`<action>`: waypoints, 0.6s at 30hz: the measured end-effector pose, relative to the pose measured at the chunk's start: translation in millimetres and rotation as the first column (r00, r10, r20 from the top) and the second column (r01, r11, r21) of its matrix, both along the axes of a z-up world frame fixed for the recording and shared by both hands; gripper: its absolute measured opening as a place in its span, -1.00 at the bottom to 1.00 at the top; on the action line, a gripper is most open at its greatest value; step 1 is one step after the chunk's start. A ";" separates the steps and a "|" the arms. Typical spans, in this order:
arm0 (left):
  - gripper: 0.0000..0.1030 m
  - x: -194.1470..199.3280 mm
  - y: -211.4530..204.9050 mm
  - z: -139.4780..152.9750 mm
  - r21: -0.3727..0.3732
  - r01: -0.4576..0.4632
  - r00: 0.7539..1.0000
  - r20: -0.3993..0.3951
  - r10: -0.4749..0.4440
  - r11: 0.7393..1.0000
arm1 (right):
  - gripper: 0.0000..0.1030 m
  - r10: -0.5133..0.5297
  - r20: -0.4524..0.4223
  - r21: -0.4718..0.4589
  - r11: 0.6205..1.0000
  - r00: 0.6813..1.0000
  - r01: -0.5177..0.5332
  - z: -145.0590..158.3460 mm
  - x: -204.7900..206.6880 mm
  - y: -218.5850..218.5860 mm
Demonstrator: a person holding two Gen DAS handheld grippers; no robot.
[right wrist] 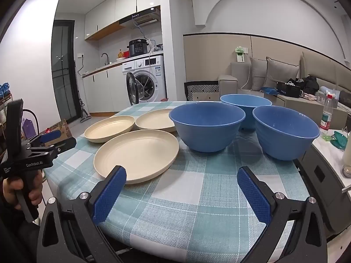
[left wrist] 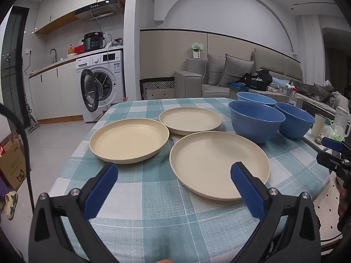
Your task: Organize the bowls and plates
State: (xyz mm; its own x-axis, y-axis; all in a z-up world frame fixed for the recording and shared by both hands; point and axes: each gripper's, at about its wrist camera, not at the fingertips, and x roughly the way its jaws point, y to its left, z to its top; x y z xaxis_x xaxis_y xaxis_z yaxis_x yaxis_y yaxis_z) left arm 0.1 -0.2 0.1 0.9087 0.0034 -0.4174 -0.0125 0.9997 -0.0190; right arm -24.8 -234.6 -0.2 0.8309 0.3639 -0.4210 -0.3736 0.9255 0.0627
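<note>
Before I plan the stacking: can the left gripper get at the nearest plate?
Probably yes. The left gripper is open, the nearest plate lies just ahead of its fingers, and only bare tablecloth lies between.

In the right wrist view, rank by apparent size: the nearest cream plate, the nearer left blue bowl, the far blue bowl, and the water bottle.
1. Nearest cream plate, widest in the picture.
2. Nearer left blue bowl, a little narrower; both sit close to the camera, which inflates them.
3. Far blue bowl, partly hidden and farther off, so its true size is unsure.
4. Water bottle, smallest.
</note>
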 end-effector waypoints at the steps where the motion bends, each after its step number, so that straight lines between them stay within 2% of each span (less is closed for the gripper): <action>1: 1.00 -0.1 0.0 0.0 0.001 0.000 1.000 0.002 0.000 1.000 | 1.00 0.000 -0.005 -0.001 1.000 1.000 0.000 -0.1 0.3 0.0; 18: 1.00 4.2 0.3 -4.0 -0.009 0.002 1.000 0.001 -0.002 1.000 | 0.99 -0.001 -0.010 -0.003 1.000 1.000 0.001 -0.1 0.0 -0.5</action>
